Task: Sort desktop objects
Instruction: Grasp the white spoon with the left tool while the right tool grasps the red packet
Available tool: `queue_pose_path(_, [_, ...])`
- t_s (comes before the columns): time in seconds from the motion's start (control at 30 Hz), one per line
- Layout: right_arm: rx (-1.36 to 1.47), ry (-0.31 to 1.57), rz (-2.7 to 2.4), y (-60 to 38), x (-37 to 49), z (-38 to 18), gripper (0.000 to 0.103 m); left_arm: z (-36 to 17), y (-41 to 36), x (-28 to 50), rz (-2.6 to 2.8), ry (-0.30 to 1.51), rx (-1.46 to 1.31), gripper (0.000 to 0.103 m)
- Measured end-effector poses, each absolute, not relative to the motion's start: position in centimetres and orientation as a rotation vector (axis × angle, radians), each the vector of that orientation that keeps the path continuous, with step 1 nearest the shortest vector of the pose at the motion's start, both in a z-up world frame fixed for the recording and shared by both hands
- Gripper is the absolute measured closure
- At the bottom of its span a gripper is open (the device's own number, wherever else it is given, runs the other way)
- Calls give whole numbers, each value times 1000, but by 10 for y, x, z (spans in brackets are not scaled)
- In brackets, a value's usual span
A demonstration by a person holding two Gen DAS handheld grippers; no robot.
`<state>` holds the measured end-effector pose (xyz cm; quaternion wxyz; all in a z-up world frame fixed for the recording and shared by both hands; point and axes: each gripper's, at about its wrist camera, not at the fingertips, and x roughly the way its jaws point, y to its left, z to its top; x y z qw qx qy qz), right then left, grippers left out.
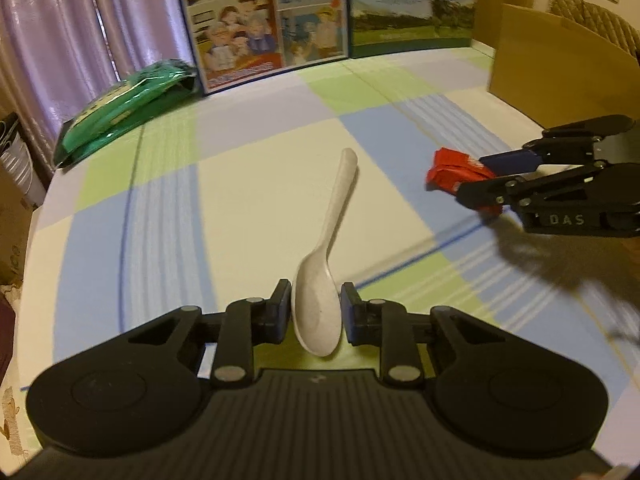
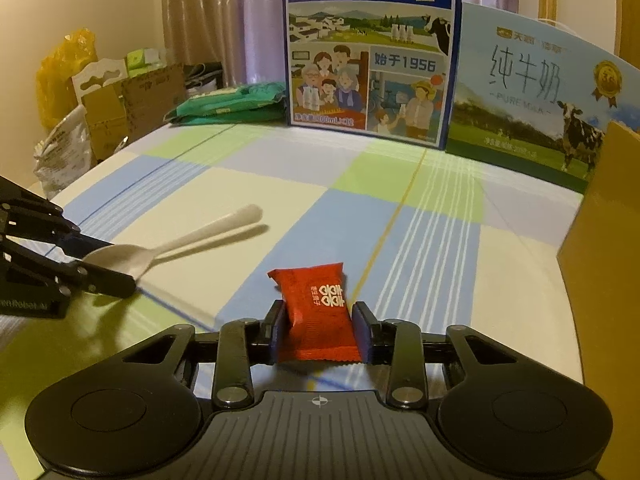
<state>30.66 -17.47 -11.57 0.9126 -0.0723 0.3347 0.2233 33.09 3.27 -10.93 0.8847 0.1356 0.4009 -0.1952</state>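
A white spoon (image 1: 328, 256) is held by its bowl in my left gripper (image 1: 315, 307), handle pointing away over the checked tablecloth. From the right wrist view the same spoon (image 2: 172, 246) hangs above the cloth, with the left gripper (image 2: 102, 266) shut on its bowl at the left edge. My right gripper (image 2: 320, 330) is shut on a red candy packet (image 2: 320, 312) with white characters. In the left wrist view that red packet (image 1: 452, 172) sits between the right gripper's fingers (image 1: 480, 184) at the right side.
Two milk cartons (image 2: 366, 52) (image 2: 532, 96) stand along the table's far edge, with a green packet (image 2: 232, 104) to their left. A brown cardboard box (image 2: 600, 260) stands at the right. Boxes and bags (image 2: 120, 104) crowd the floor beyond the left edge.
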Motion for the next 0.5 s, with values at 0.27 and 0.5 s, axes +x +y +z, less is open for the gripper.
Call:
queue_pose_path(0.27, [-38,818,379,-200,275,-102,70,-105,2,293,-464,906,224,89])
queue_pose_path(0.5, [27,853,345,-214,217,-81,70,-91,-10,251,-477,924,161,89])
